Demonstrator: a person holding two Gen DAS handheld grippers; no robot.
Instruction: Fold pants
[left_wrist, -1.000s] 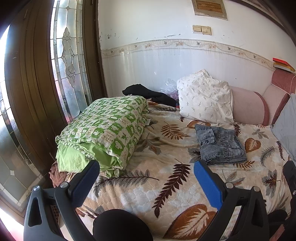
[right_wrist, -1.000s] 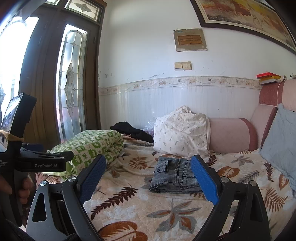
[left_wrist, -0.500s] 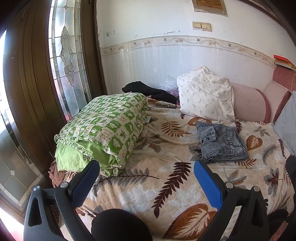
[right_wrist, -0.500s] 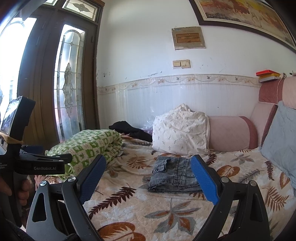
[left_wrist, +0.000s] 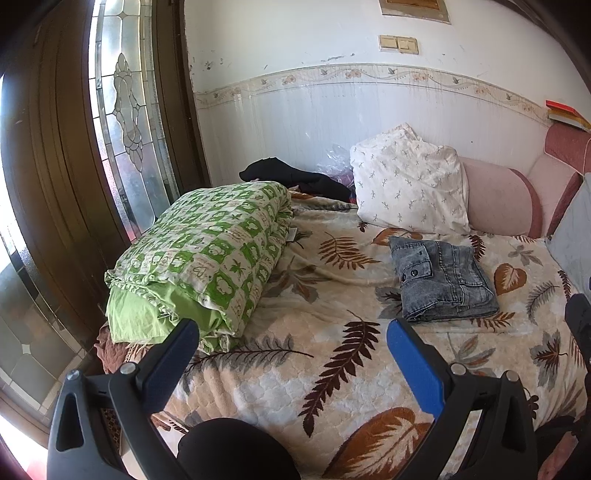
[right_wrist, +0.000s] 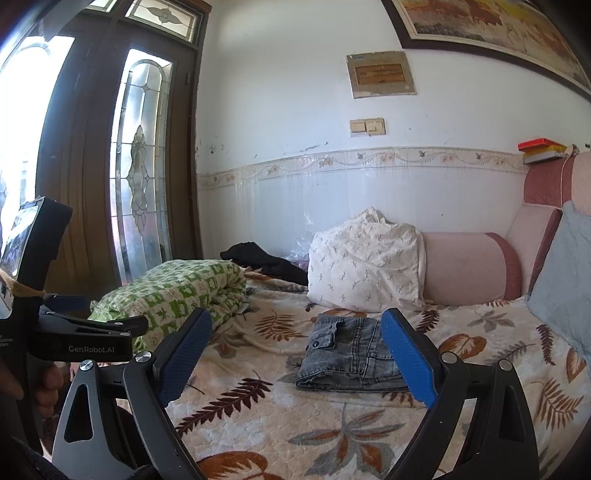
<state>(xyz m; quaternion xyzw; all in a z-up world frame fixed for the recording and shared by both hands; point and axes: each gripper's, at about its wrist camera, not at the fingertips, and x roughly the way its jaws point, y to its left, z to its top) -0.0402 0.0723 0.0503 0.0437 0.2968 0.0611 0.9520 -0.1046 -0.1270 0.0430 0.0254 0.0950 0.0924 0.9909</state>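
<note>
We see the pants (left_wrist: 443, 282) lying folded into a compact grey denim block on the bed (left_wrist: 332, 369), on its leaf-print blanket, just in front of the white pillow (left_wrist: 410, 184). A buttoned pocket flap faces up at their left end. Nothing touches them.

Our left gripper (left_wrist: 291, 354) hangs above the near part of the bed with its jaws spread wide and nothing between the blue pads (left_wrist: 413, 369). The pants sit beyond its right finger, well apart from it.

Our right gripper (right_wrist: 295, 350) is held lower, also with jaws wide apart and empty. From its camera the pants (right_wrist: 351, 354) appear between the two fingers, farther along the bed, with the right pad (right_wrist: 406, 362) overlapping their right edge in view; it is not touching them.

In the right view the left gripper's body (right_wrist: 74, 343) shows at the left edge, and a hand (right_wrist: 44, 384) grips it from below.

A rolled green quilt (left_wrist: 207, 258) lies along the left side of the bed, near the glass door (left_wrist: 125, 122). A black garment (left_wrist: 295, 179) is bunched against the wall behind the quilt. A pink bolster (left_wrist: 498, 199) lies to the right of the pillow, touching it.
</note>
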